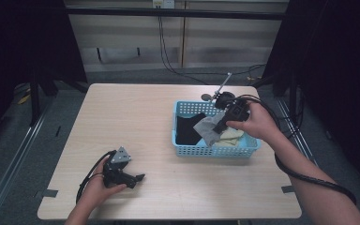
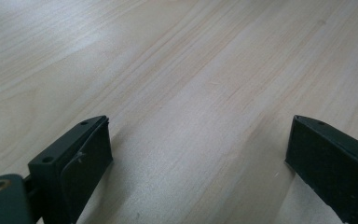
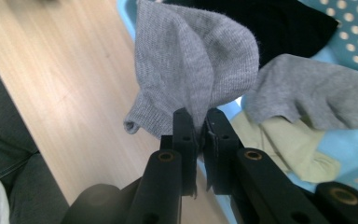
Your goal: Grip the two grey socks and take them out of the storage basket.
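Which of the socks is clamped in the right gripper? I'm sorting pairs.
A grey sock, pinched in the right gripper and lifted; the other grey sock, black sock and pale yellow-green socks lie in the blue basket.

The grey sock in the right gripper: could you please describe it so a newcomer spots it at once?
Find the blue basket on the table's right side. Above it, the right gripper pinches a grey sock. Its neighbours, another grey, a black and a pale yellow-green, lie inside.

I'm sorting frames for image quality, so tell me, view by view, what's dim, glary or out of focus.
High view: the room around the table is nearly black, the tabletop evenly lit. Left gripper view: a pale sheen washes the wood at upper left, and the left gripper shows soft-edged jaws. Right gripper view: the grey sock pinched in the right gripper is sharp, while the basket behind blurs.
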A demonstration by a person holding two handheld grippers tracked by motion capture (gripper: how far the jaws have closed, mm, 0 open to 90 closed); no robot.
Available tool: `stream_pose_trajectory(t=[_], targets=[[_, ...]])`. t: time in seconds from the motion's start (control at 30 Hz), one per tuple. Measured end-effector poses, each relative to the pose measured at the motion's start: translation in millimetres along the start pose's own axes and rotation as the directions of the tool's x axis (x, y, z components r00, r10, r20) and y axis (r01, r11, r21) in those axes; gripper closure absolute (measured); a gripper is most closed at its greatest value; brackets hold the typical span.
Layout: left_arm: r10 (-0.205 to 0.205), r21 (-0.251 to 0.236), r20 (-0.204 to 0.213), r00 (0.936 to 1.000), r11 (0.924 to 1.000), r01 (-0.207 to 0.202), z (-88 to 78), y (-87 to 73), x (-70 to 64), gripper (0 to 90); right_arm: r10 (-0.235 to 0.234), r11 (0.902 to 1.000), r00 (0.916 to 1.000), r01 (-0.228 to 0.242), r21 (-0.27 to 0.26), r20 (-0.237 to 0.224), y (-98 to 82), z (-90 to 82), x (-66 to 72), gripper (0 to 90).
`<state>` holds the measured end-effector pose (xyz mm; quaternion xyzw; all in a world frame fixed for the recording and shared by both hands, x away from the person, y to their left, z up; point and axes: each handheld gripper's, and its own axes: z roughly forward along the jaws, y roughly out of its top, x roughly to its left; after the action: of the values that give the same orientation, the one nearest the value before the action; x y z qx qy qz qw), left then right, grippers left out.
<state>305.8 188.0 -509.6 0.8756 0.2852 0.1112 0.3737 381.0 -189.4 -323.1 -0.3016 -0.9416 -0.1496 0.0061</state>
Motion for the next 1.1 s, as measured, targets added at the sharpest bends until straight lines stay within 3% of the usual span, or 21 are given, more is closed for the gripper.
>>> stream_pose_trajectory(t=[0.43,1.1], targets=[[-0.006,-0.001,0.005,1.0000,1.0000,0.006,0.2,-0.1,-0.4,6.1,-0.083,0.9965,0.9959,0.083,0.004,-0.034,5.2,12.3,29.8,83.7],[0.008,0.010,0.002,1.0000,0.9999,-0.009,-0.6,0.1,0.5,6.1,-0.190,0.9810,0.9796,0.192,0.030,-0.067,12.0,42.9,67.6,82.9]])
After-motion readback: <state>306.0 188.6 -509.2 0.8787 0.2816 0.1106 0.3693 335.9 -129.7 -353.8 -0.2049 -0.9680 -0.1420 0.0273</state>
